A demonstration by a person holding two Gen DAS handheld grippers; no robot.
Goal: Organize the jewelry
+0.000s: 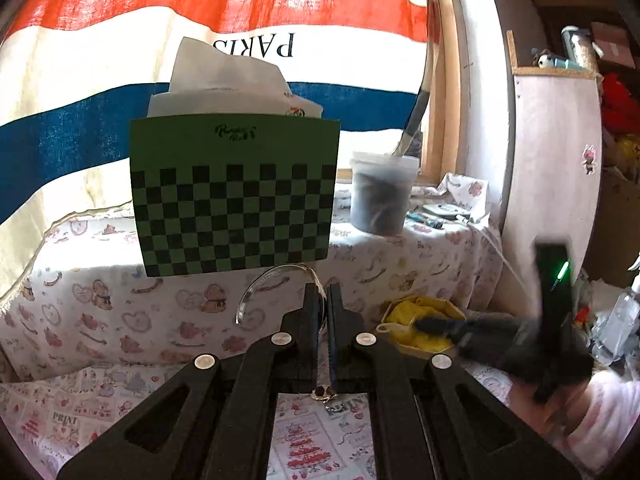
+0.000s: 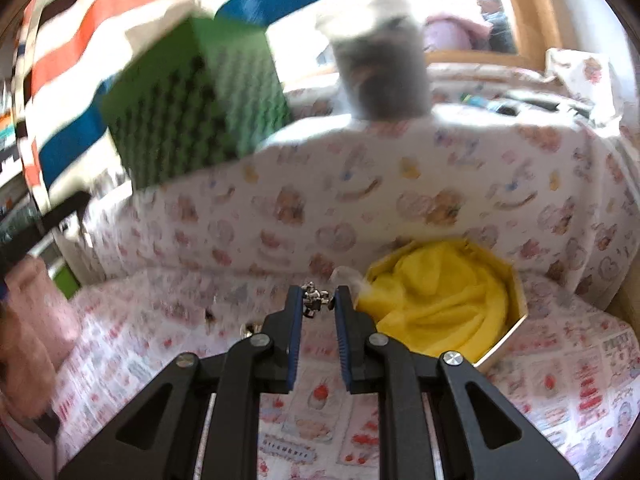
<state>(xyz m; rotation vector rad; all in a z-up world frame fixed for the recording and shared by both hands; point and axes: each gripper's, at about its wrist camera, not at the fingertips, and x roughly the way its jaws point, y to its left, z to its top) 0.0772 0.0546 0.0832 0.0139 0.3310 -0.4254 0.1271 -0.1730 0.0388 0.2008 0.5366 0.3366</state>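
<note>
My left gripper [image 1: 323, 290] is shut on a thin silver bangle [image 1: 262, 286] and holds it up in the air; the bangle arcs out to the left of the fingertips. A ring with a dark stone [image 1: 322, 392] lies on the printed cloth under the jaws. My right gripper [image 2: 318, 298] is shut on a small silver chain piece [image 2: 317, 300] held between its tips, just left of the hexagonal box with yellow cloth lining [image 2: 448, 300]. The box also shows in the left wrist view [image 1: 420, 322], with the right gripper blurred beside it.
A green checkered card holder with papers [image 1: 234, 196] and a plastic tub with a brush [image 1: 382, 196] stand on the raised cloth-covered ledge. A striped flag hangs behind. Small jewelry pieces [image 2: 210, 314] lie on the cloth left of my right gripper. Clutter fills the right side.
</note>
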